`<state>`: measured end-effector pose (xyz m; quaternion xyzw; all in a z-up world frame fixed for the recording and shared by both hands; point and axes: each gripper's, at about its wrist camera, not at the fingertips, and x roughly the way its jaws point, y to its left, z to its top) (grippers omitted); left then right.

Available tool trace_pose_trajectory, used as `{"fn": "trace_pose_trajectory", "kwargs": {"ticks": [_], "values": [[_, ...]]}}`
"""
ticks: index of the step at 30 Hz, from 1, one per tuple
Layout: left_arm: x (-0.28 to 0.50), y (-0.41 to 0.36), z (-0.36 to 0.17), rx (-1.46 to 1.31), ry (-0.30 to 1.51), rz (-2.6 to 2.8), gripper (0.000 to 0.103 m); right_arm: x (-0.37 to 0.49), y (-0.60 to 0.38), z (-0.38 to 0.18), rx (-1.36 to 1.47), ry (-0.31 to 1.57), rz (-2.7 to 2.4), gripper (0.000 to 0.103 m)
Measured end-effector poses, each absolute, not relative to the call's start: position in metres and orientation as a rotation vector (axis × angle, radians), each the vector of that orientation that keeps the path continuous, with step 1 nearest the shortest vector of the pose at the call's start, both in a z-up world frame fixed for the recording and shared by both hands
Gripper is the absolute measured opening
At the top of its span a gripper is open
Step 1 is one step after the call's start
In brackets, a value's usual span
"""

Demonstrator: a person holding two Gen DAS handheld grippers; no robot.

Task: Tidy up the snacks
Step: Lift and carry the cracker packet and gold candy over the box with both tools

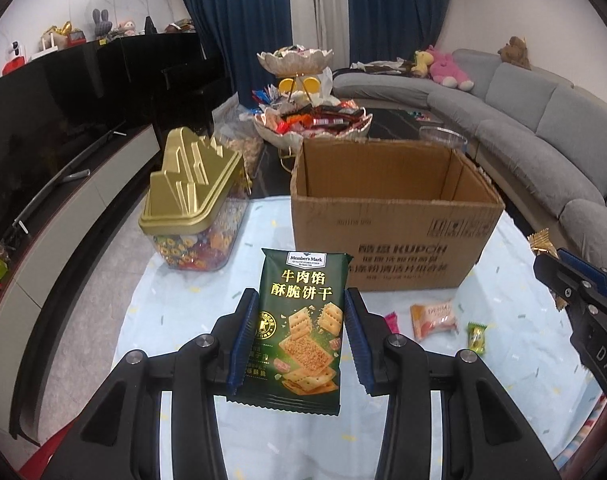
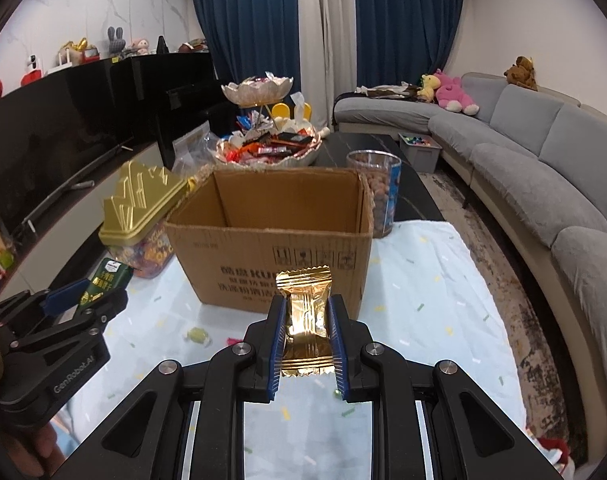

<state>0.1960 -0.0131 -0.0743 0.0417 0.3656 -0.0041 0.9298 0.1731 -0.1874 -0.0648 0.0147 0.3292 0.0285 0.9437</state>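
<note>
Left wrist view: left gripper (image 1: 299, 334) clamping green cracker pack (image 1: 301, 330) upright between pads, near box (image 1: 387, 216). Right gripper (image 2: 305, 334) pinching gold packet (image 2: 305, 320), box just beyond.

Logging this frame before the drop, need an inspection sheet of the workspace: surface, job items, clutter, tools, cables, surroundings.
Surface: pale blue speckled cloth over a dark table.
Job's things: open cardboard box, no snacks visible inside; green cracker packet; gold wrapped snack.
Clutter: orange snack packet, green candy and pink candy loose on the cloth; gold-lidded candy tub; tiered snack dish; clear nut jar.
Grippers: left tool shut on green cracker packet; right tool shut on gold wrapped snack; both short of the box.
Cables: nothing seen.
Surroundings: grey sofa with plush toys, blue curtains, black TV.
</note>
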Motion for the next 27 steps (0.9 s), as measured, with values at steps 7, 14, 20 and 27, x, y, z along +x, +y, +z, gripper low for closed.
{"fn": "trace_pose_trajectory", "kwargs": {"ticks": [7,14,20,27], "values": [[0.209,-0.021,-0.059,0.086,0.725,-0.012,0.042,0.184,-0.186,-0.050,0.029,0.644,0.067,0.022],[0.223,-0.027,-0.043,0.087,0.702,-0.019,0.042,0.195,-0.189,-0.038,0.035,0.621,0.064,0.022],[0.237,-0.030,-0.031,0.086,0.683,-0.026,0.042,0.207,-0.193,-0.026,0.042,0.600,0.060,0.022],[0.253,-0.033,-0.020,0.081,0.663,-0.032,0.043,0.225,-0.192,-0.016,0.044,0.580,0.062,0.022]]}}
